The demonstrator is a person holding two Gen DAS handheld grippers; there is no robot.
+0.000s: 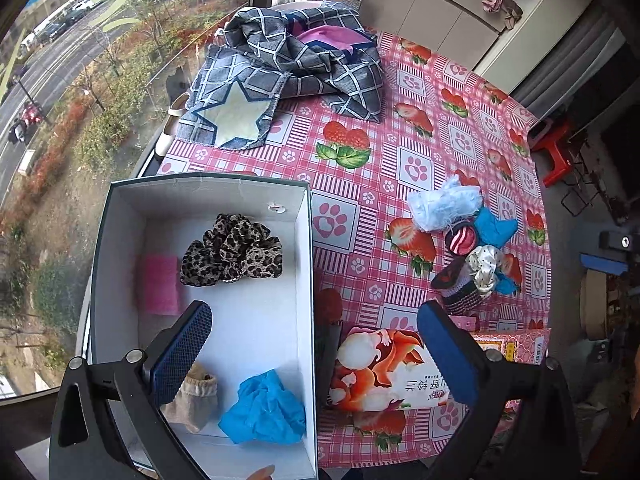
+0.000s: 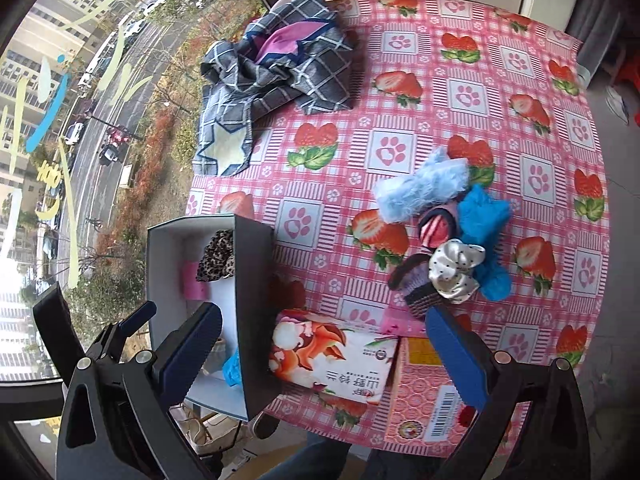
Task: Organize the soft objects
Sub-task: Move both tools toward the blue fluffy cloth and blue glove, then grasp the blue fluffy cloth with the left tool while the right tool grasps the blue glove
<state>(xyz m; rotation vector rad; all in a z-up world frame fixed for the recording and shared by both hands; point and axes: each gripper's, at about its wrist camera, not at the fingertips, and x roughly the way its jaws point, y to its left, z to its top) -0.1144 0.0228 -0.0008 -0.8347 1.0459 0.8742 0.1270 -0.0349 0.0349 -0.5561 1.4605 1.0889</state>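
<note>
A white-lined box point(image 1: 304, 264) point(image 2: 252, 280) stands at the table's left edge. Inside lie a leopard scrunchie point(image 1: 232, 252) point(image 2: 216, 258), a pink cloth point(image 1: 158, 286), a beige pouch point(image 1: 196, 396) and a blue crumpled piece point(image 1: 266, 408). On the table to the right sits a pile: a pale blue fluffy cloth point(image 1: 442, 202) point(image 2: 420, 188), bright blue pieces point(image 1: 494, 228) point(image 2: 482, 210), a white dotted scrunchie point(image 1: 484, 266) point(image 2: 456, 270) and striped socks point(image 1: 460, 296) point(image 2: 420, 288). My left gripper point(image 1: 316, 356) hangs open over the box's right wall, holding nothing. My right gripper point(image 2: 324, 360) is open and empty above the tissue pack.
A tissue pack point(image 1: 384, 368) point(image 2: 328, 356) and a pink carton point(image 2: 428, 392) lie at the near table edge. Crumpled checked denim clothing point(image 1: 288, 64) point(image 2: 276, 64) sits at the far side, by a large window. A red stool point(image 1: 556, 156) stands on the floor to the right.
</note>
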